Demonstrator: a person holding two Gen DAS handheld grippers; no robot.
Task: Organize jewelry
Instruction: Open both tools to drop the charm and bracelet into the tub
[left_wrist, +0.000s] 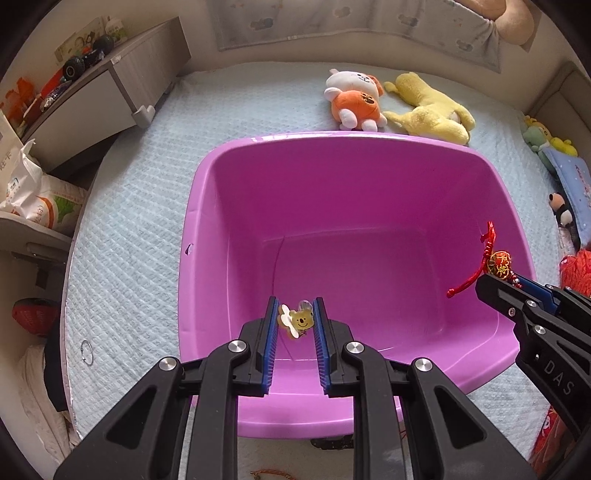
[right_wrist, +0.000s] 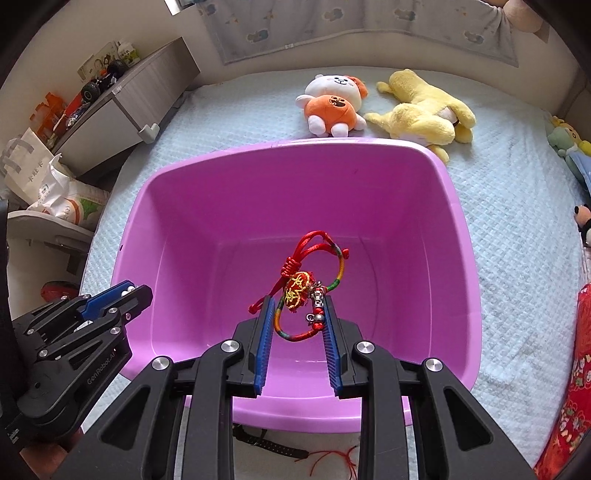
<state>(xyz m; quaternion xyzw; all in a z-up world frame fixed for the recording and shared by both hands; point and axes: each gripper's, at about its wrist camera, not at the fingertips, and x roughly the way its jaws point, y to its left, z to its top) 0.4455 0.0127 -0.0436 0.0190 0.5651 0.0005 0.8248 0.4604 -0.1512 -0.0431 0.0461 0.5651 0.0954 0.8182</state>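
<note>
Over the bin (left_wrist: 369, 192) — left claw (left_wrist: 295, 320) grips a bear clip (left_wrist: 297, 320), right claw (right_wrist: 300, 315) pinches corded bracelets (right_wrist: 306, 291).

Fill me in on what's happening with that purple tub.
A person is sorting jewelry with a handheld gripper in each hand, both held over the open purple tub on the bed. The left gripper pinches a small yellow bear clip between its fingers. The right gripper grips a bundle of red and rainbow cord bracelets. Neither has been dropped in; no jewelry shows on the tub's visible floor.
</note>
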